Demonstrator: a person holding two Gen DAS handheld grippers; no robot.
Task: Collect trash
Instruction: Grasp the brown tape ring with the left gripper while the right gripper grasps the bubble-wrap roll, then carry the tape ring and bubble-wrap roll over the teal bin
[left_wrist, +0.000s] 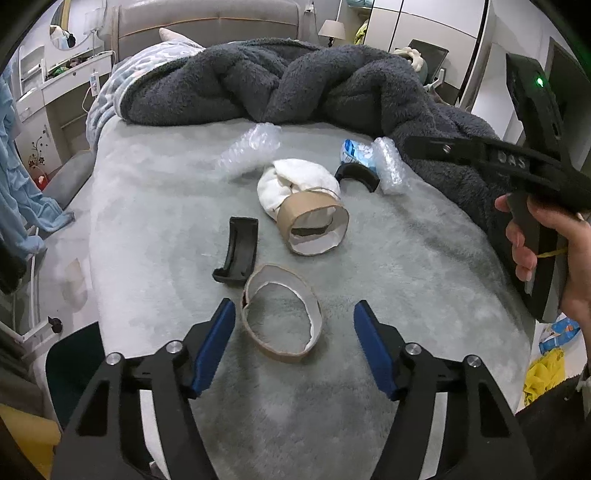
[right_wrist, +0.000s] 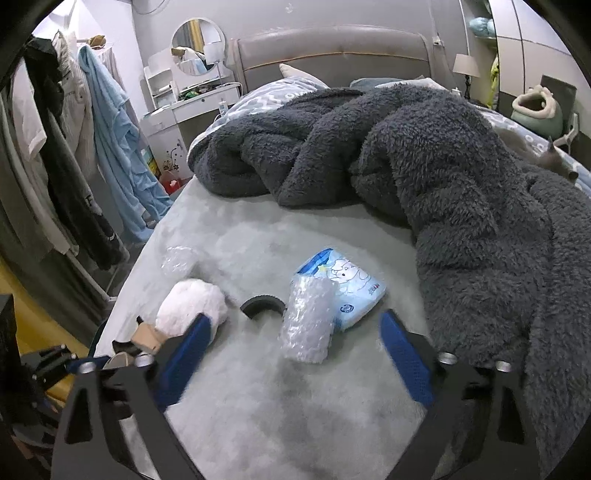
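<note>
Trash lies on a grey bed sheet (left_wrist: 388, 280). A flat cardboard ring (left_wrist: 258, 343) lies between the fingers of my open, empty left gripper (left_wrist: 294, 314). Beyond it are a black curved plastic piece (left_wrist: 238, 249), a cardboard cup sleeve (left_wrist: 299, 212) on a white fluffy wad (left_wrist: 291, 177), a second black curved piece (left_wrist: 358, 175), two bubble wrap pieces (left_wrist: 251, 147) (left_wrist: 389, 164) and a blue tissue pack (left_wrist: 356, 151). My right gripper (right_wrist: 295, 325) is open and empty, over a bubble wrap roll (right_wrist: 308, 319), beside the tissue pack (right_wrist: 349, 284).
A dark fluffy blanket (right_wrist: 461, 192) is heaped across the far and right side of the bed. Clothes hang on a rack (right_wrist: 74, 147) to the left. A white dresser with a round mirror (right_wrist: 195, 48) stands by the headboard. The right gripper's body (left_wrist: 532, 166) shows at the right of the left view.
</note>
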